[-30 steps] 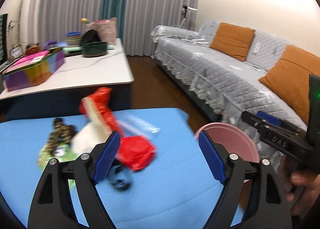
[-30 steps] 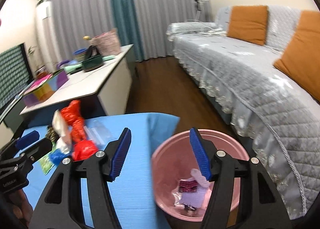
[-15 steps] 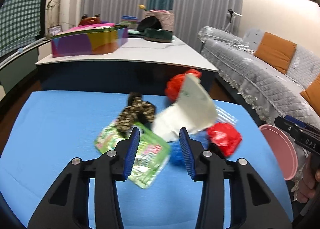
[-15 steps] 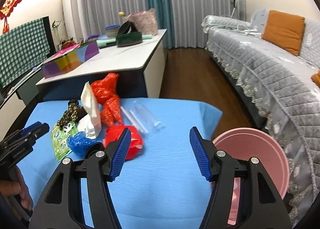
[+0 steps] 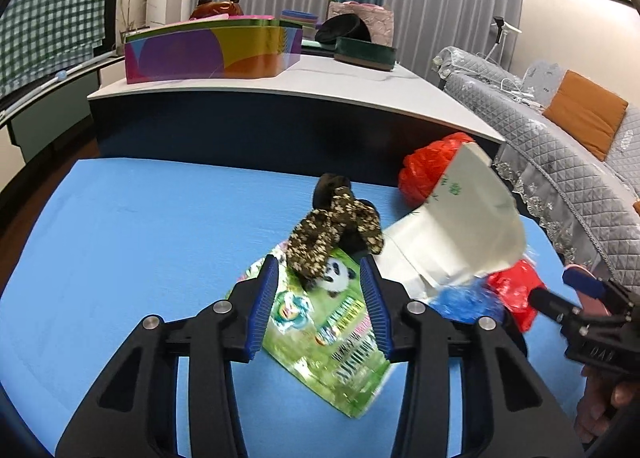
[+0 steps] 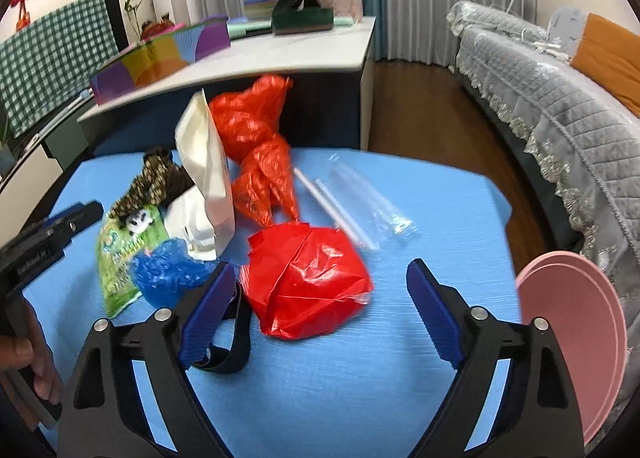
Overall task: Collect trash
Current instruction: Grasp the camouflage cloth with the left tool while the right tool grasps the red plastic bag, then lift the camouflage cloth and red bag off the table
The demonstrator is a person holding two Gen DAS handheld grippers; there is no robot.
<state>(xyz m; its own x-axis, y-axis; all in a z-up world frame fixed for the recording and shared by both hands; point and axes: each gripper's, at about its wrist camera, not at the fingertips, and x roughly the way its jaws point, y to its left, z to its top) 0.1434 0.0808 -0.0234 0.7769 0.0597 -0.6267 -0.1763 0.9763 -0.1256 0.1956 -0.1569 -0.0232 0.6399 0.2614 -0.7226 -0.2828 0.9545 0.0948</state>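
Note:
A pile of trash lies on the blue table (image 5: 120, 238). My left gripper (image 5: 319, 300) hovers over the green panda wrapper (image 5: 320, 330), its jaws opening a little; the wrapper shows between them, and the pads do not press it. A camouflage-print scrap (image 5: 332, 230) and a white paper bag (image 5: 460, 226) lie just beyond. My right gripper (image 6: 320, 302) is opening wide around the crumpled red plastic bag (image 6: 308, 278) without touching it. Blue crumpled plastic (image 6: 168, 274), an orange-red bag (image 6: 256, 130) and a clear straw sleeve (image 6: 368, 206) lie nearby.
The pink bin (image 6: 576, 338) stands off the table's right edge beside the grey sofa (image 6: 540, 98). A black strap loop (image 6: 228, 346) lies under my right gripper's left finger. A white counter (image 5: 320, 82) with a colourful box (image 5: 212, 50) rises behind the table.
Both grippers swung left from the pink bin and dropped toward the trash pile. The left jaws narrowed and now sit over the green wrapper. The right jaws widened around the red bag.

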